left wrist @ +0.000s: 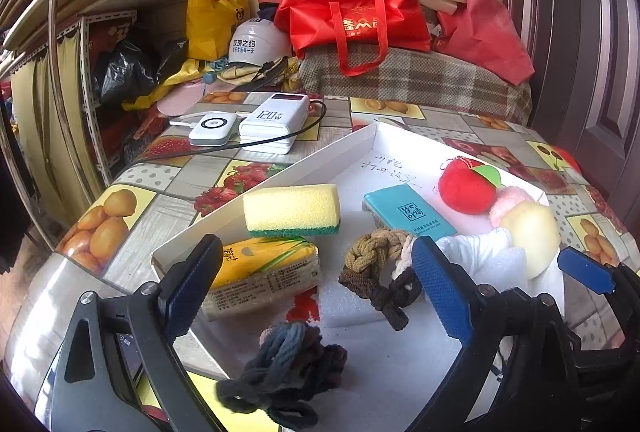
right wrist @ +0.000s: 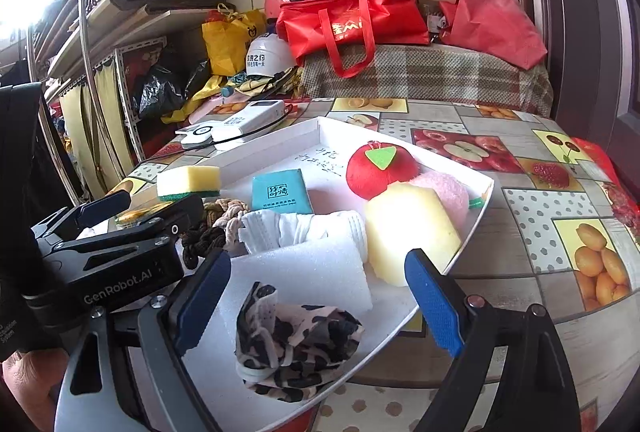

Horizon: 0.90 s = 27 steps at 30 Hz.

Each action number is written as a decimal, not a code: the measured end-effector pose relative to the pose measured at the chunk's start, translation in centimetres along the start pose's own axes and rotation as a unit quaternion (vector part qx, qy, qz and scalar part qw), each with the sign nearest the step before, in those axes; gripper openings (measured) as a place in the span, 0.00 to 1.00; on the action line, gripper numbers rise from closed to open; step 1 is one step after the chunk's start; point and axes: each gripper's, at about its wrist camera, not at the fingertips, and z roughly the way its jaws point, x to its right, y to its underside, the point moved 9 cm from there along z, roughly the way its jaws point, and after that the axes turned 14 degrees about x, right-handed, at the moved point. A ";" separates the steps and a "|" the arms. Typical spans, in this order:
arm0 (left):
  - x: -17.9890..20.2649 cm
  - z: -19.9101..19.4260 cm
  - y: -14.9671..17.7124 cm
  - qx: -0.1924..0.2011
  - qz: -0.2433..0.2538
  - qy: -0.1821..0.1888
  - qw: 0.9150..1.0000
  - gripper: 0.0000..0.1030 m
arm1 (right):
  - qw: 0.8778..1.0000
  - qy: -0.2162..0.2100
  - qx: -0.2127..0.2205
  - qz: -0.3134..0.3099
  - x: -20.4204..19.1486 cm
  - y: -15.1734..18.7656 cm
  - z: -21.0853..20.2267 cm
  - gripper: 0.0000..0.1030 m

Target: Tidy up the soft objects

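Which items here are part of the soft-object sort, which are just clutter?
Job: white tray, yellow sponge, tissue pack, teal packet, plush apple, knotted ropes, camouflage cloth.
Clutter: power banks, helmets, red bag.

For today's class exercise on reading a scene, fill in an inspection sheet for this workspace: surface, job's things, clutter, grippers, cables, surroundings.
Surface: fruit-print tablecloth under a white tray.
Job's things: in the tray, yellow sponge, teal tissue pack, red plush apple, camouflage cloth, dark yarn bundle.
Clutter: two white power banks behind the tray.
Grippers: left gripper and right gripper open, fingers on nothing.
Cables: black cable at the power banks.
Surroundings: red bag, helmets, shelving, brick-pattern wall.
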 end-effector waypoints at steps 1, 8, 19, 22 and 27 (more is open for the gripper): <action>-0.2 0.0 0.0 0.001 -0.003 -0.002 1.000 1.00 | 1.000 0.000 0.003 -0.003 -0.1 -0.1 -0.1 0.86; -0.5 -1.5 -1.0 0.041 -0.005 -0.010 0.999 1.00 | 0.999 0.006 0.040 -0.029 -0.9 -0.8 -1.3 0.87; 0.7 -5.6 -0.3 0.059 -0.013 0.026 0.998 1.00 | 0.996 0.035 0.062 -0.052 -0.2 -0.5 -4.7 0.87; 1.6 -6.9 0.5 0.046 -0.016 0.044 0.998 1.00 | 0.995 0.034 0.077 -0.045 0.4 -0.4 -6.2 0.87; 3.4 -8.9 1.3 0.042 0.006 0.060 0.997 1.00 | 0.995 0.042 0.090 -0.032 1.9 -0.1 -8.3 0.87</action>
